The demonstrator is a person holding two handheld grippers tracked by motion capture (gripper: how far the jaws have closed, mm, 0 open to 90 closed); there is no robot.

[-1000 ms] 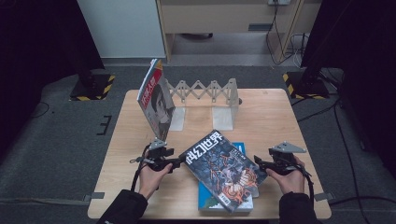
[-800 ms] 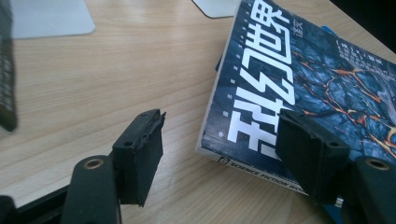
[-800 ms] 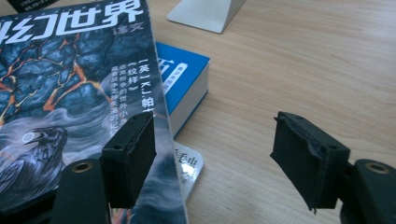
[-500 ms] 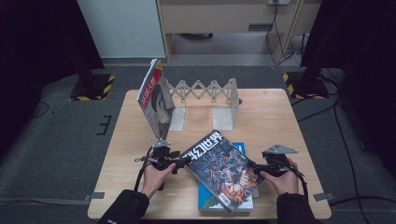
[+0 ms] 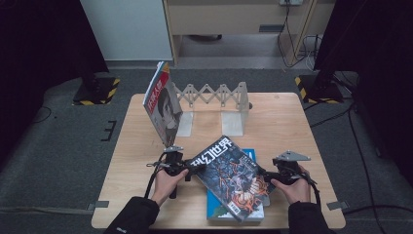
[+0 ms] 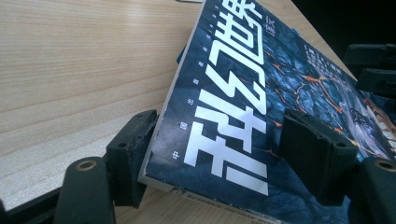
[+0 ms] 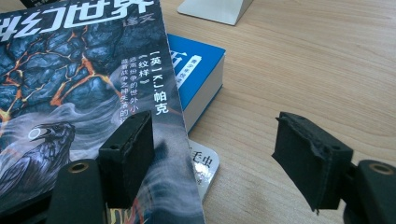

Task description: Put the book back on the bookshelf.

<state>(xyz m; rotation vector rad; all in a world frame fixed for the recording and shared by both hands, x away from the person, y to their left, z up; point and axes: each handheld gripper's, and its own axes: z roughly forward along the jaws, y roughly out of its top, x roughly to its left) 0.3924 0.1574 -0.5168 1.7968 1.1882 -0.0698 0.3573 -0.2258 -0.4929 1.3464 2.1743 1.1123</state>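
Observation:
A dark magazine (image 5: 229,170) with white characters and a lava-and-raven cover lies askew on a blue book (image 5: 220,212) near the table's front edge. My left gripper (image 5: 187,168) is at the magazine's left edge. In the left gripper view the magazine (image 6: 243,93) has its spine edge between the jaws of my left gripper (image 6: 219,154), which stand well apart: one beside the edge, one over the cover. My right gripper (image 5: 271,178) is at the magazine's right edge. There my right gripper (image 7: 217,140) is open, one jaw over the magazine (image 7: 70,70), the other above bare wood beside the blue book (image 7: 196,70).
At the back of the wooden table (image 5: 292,122), an accordion-style book rack (image 5: 214,95) stands with white end plates. A magazine with a portrait cover (image 5: 163,105) leans upright at its left end. Dark floor and cables surround the table.
Both grippers have closed in on the magazine from either side, the left moving right and the right moving left. The magazine and book lie as before.

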